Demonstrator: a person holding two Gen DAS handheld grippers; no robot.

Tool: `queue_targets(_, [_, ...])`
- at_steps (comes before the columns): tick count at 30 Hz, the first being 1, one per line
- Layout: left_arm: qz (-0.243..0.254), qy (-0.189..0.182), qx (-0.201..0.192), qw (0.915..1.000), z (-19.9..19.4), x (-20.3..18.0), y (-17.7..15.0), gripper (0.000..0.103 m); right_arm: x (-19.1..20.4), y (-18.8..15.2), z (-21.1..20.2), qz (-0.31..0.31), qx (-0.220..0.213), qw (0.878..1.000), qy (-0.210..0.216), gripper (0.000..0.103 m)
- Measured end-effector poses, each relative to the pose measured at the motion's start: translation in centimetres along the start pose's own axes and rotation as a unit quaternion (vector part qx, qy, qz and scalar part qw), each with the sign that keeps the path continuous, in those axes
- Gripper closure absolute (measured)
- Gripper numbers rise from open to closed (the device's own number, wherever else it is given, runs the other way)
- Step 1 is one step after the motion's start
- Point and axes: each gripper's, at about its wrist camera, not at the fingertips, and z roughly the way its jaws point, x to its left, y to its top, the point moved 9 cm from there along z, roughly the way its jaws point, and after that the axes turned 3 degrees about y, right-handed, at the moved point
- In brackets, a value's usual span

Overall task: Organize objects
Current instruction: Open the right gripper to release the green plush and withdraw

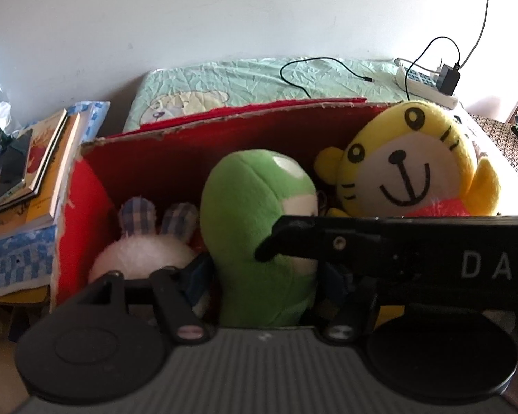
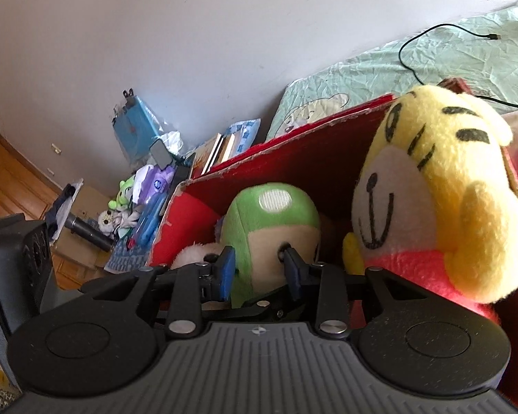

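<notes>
The right gripper is closed on the green toy, which stands inside the red box, beside the yellow tiger. For the left gripper, I cannot tell its opening. Release only once the green toy rests firmly in the box.

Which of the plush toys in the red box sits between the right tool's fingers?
The green plush, in the middle of the red box. The right tool brackets its lower part; the yellow tiger and white bunny sit to either side.
</notes>
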Motion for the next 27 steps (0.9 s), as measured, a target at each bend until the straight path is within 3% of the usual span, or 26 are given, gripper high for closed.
queue_targets(27, [-0.001,0.043,0.004,0.9991,-2.1,-1.4,0.0,0.023,-2.7,0.1,-4.9,0.038,-0.051,0.998,-0.030,0.067])
